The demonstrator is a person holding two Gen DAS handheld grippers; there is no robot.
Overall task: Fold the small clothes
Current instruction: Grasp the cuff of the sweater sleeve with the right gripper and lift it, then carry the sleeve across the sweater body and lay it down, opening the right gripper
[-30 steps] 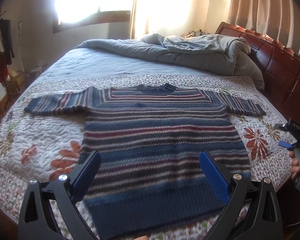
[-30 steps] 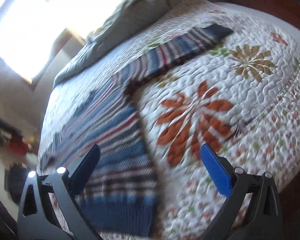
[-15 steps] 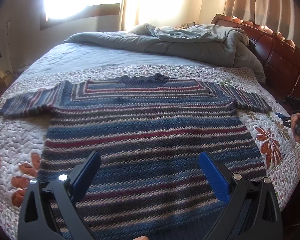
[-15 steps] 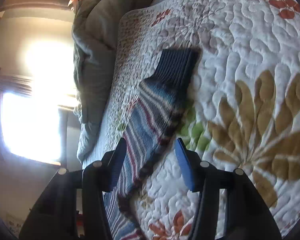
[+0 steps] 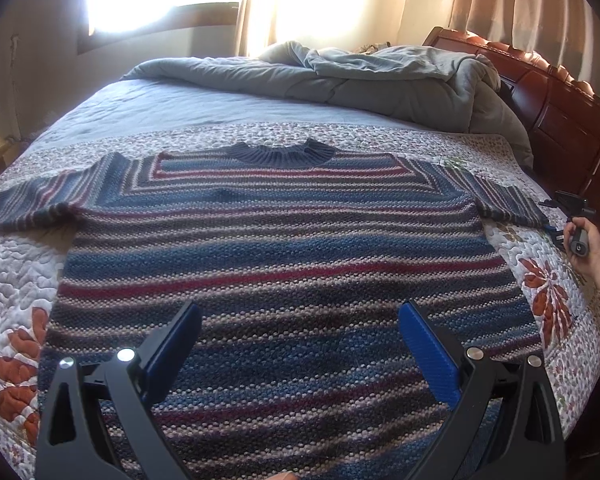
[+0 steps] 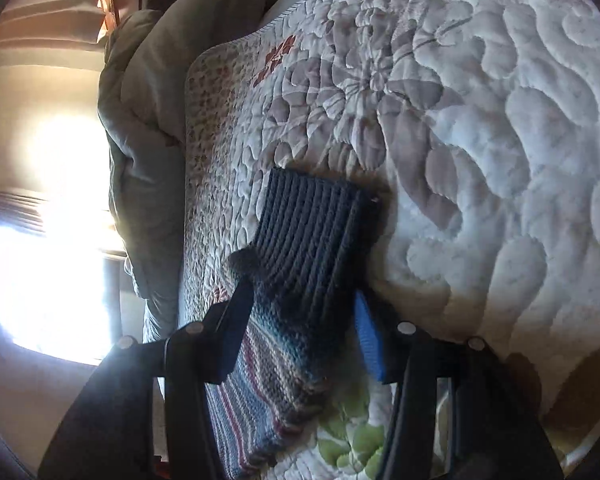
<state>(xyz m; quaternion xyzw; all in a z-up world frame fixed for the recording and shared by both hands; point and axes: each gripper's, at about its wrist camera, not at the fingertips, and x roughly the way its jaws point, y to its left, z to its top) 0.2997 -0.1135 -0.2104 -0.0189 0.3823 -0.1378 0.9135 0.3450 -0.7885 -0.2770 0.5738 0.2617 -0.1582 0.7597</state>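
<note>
Now right gripper (image 6: pixel 304 320) jaws straddle sweater (image 5: pixel 284 264) cuff (image 6: pixel 316 224) edge.

your left gripper (image 5: pixel 300 344) hangs with its jaws wide over the sweater (image 5: pixel 284 264), nothing between it and the knit. bare quilt (image 5: pixel 16 268) lies to the sweater's left, and a narrower strip to its right. beyond the collar, the heaped duvet (image 5: pixel 380 80) blocks the far side, and the headboard (image 5: pixel 560 120) walls off the right. your right gripper (image 6: pixel 304 316) sits low at the sleeve (image 6: pixel 312 232), one finger on either side of it, with bare quilt (image 6: pixel 500 160) ahead and to its right.
</note>
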